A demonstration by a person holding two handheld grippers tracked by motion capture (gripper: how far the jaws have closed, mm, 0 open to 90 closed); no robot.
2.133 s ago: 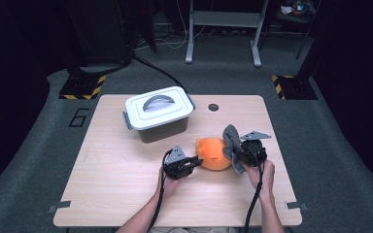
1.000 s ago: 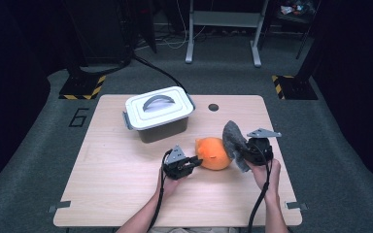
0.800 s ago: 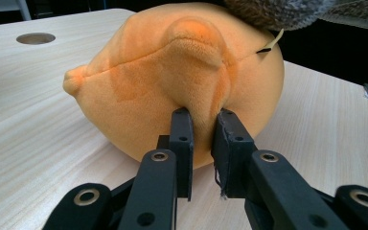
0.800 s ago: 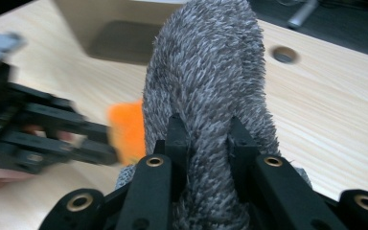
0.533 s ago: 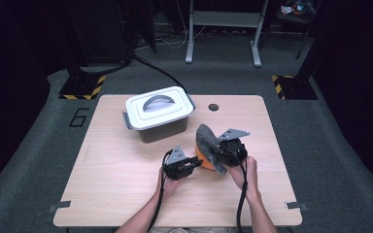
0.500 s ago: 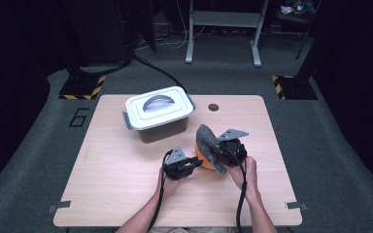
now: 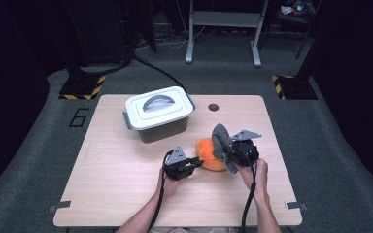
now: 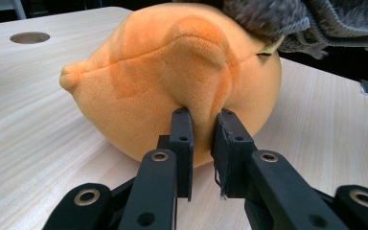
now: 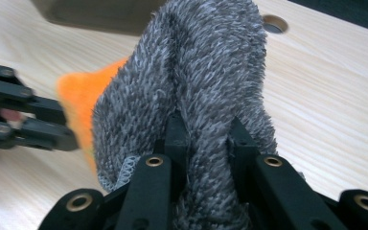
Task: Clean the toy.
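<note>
Near the middle of the pale wooden tabletop [image 7: 126, 194], a little toward the person's right, the round orange plush toy [image 7: 209, 154] lies on the wood, and the change of the last moments happens right on top of it. Two seconds back the right tongs [image 7: 229, 154] held the shaggy grey knitted cloth [image 7: 220, 141] off to the toy's right side, and a second ago still clear of it; since then that hand has swung in toward the toy and dipped, so the cloth now drapes over the toy's upper right flank and hides part of the orange. The right gripper view shows those tongs [image 9: 206, 139] clamped tight on a thick fold of the grey cloth [image 9: 196, 76], with the orange plush [image 9: 84, 91] peeking out behind it. The left tongs [image 7: 194, 162] have not moved through all of this: in the left gripper view they [image 8: 203, 129] are pinched together on a ridge of the toy's soft fabric [image 8: 172, 81], steadying it, while the cloth's edge [image 8: 292, 21] hangs over the toy at the top of that view. The white lidded storage box with a grey handle [image 7: 158, 112] sits well apart, farther back on the left, untouched and shut. By my reading, the approach is over and the cloth has reached the toy, so the work has passed into wiping or covering it; the left grip will likely need to hold firm so that the plush does not roll under the cloth's drag.
</note>
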